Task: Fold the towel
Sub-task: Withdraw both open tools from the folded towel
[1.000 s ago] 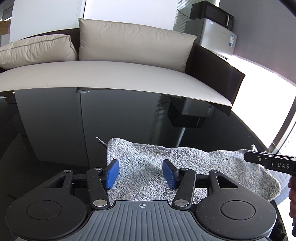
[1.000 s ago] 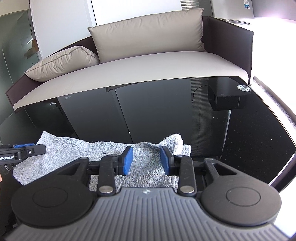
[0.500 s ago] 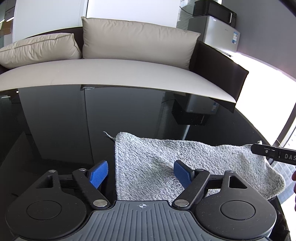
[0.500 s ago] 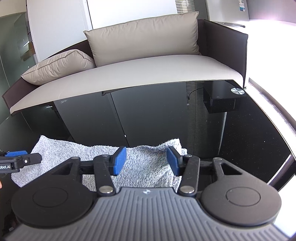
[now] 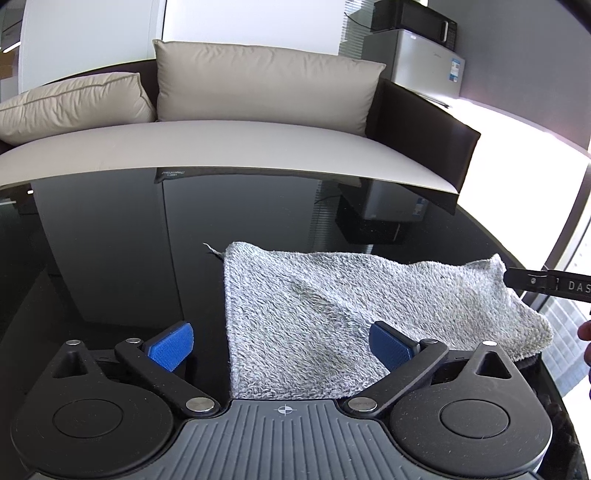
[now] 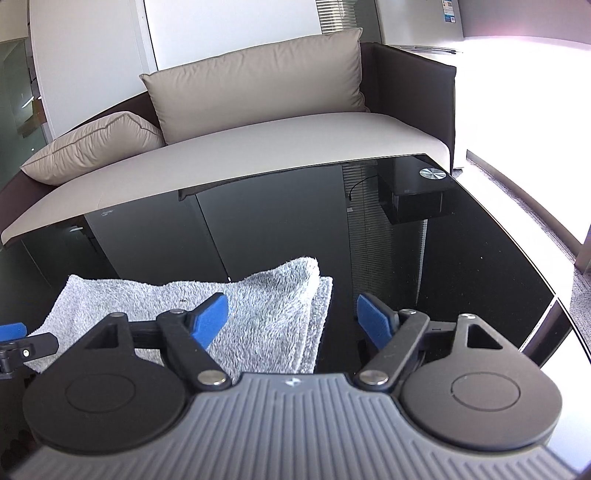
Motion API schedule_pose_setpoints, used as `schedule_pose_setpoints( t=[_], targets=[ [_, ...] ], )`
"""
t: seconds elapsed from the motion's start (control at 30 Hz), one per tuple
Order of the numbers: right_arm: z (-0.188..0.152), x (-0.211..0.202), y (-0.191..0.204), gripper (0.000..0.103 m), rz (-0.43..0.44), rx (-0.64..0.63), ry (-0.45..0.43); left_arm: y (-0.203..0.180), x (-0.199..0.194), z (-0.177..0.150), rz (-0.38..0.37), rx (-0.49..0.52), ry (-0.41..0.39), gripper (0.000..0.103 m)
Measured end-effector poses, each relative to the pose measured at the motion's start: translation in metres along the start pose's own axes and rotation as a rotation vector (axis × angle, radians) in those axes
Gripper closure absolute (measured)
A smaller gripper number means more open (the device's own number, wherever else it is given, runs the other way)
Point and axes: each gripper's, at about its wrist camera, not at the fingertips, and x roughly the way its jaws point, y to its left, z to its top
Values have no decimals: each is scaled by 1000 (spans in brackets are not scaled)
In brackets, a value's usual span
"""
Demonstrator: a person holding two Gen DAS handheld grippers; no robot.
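A beige sofa (image 5: 229, 147) with dark brown sides fills the far part of both views, with two beige cushions (image 6: 255, 77) leaning on its back. It stands just behind the glossy black counter (image 5: 110, 258), whose surface mirrors the room. To the right of the sofa in the left wrist view, a silver appliance (image 5: 430, 61) carries a black microwave (image 5: 413, 18). On the counter, toward its far right corner and in front of the sofa's right arm, sits a small black box (image 6: 417, 201) with a round metal disc on top.

The grey terry towel (image 5: 325, 314) lies flat on the counter in front of the sofa, at the near edge, folded into a rectangle. Its pile is looped and mottled, a loose thread sticks out at one far corner, and in the right wrist view two stacked layers show along its right edge.

The left claw (image 5: 280, 343) is spread wide and grips nothing, its blue pads (image 5: 171, 345) straddling the towel's left edge. The right claw (image 6: 291, 319) is likewise released, one pad over the towel and the other over bare counter past its right edge.
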Motion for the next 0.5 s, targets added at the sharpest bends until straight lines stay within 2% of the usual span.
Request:
schedule_pose_setpoints(
  t=[0.07, 0.17, 0.5],
  targets=[
    [-4, -5, -2, 22, 2, 12, 4, -1, -3, -2, -6, 0, 1, 1],
    [-10, -11, -4, 11, 5, 30, 16, -1, -7, -6, -15, -5, 4, 1],
    [-27, -37, -1, 11, -17, 24, 8, 0, -20, -12, -41, -12, -4, 1]
  ],
)
